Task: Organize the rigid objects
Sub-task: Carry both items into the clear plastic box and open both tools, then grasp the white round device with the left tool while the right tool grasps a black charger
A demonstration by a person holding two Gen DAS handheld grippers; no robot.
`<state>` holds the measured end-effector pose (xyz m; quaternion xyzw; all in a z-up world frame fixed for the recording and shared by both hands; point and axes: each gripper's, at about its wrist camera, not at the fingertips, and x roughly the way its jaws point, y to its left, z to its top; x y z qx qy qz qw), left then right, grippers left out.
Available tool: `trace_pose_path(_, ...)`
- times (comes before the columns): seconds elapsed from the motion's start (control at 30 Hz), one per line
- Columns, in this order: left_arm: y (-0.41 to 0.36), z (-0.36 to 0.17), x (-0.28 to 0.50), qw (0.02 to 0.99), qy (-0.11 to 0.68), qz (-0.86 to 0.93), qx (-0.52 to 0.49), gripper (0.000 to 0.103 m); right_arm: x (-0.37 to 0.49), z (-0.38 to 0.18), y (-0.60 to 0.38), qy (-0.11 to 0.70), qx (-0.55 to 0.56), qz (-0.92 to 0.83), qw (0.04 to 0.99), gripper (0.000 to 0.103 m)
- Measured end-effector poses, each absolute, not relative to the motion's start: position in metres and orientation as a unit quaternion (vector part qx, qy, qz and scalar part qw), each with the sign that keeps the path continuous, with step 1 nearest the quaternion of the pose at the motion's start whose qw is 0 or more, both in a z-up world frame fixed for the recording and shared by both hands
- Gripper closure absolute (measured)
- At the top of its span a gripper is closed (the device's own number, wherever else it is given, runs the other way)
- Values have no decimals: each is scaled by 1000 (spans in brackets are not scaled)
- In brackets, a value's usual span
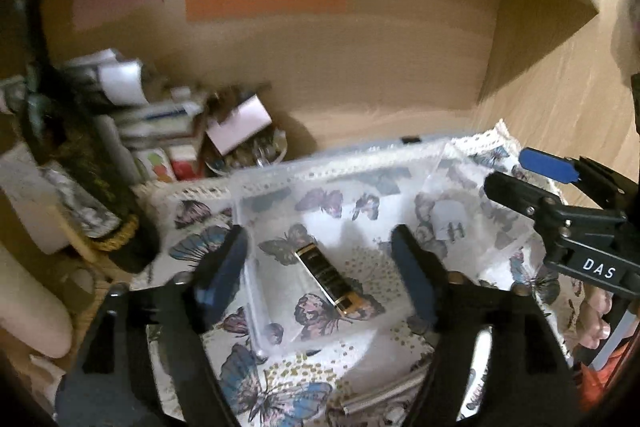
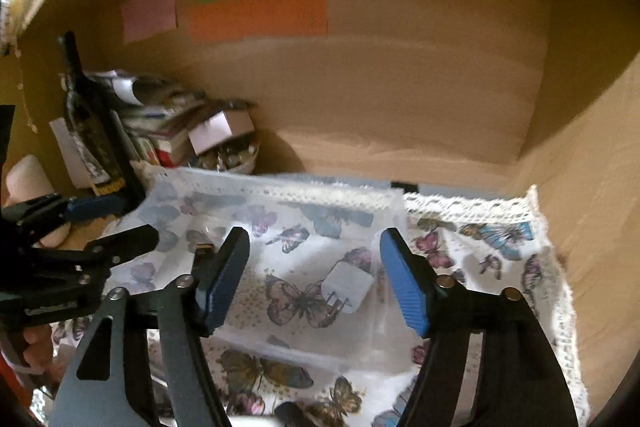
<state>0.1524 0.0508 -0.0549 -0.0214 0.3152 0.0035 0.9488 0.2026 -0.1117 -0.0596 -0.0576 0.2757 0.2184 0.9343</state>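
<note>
You are working inside a wooden shelf (image 2: pixel 420 99) with orange, green and pink paper notes (image 2: pixel 260 13) stuck on its back wall. A butterfly-print cloth (image 2: pixel 492 239) covers the surface, and on it sits a clear plastic tray (image 1: pixel 320 171). A dark bottle (image 1: pixel 80 187) stands at the left beside a stack of boxes and papers (image 1: pixel 160 119). Your left gripper (image 1: pixel 320 267) hangs above the tray with its fingers spread wide, holding nothing; your right gripper (image 2: pixel 312 279) is likewise spread and empty. A black-and-gold lipstick (image 1: pixel 326 279) lies flat in the tray's left compartment, a white plug (image 2: pixel 348 287) in the right one.
</note>
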Motion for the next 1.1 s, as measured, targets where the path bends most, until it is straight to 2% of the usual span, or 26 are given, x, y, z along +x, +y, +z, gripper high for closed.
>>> trace_pose_path(0.07, 50, -48, 139, 953, 301, 4, -19, 17, 190, -54, -118, 264, -55, 217, 938, 29)
trace_pose_path(0.2, 43, -46, 113, 958, 286, 1, -16, 9, 162, -50, -135, 247, -52, 210, 945, 28)
trace_pose_path(0.4, 34, -64, 83, 954, 299, 4, -16, 9, 135, -65, -153, 249, -41, 202, 946, 25)
trace_pose_path(0.67, 13, -105, 62, 935, 350, -33, -44, 9, 115, -112, -169, 304, -38, 195, 932, 25)
trace_pose_path(0.93, -16, -133, 55, 923, 377, -81, -18, 27, 105, -151, -177, 356, -35, 191, 914, 25)
trace_pose_path(1.1, -20, -144, 52, 920, 385, -80, -1, 31, 102, -162, -179, 363, -25, 187, 912, 25)
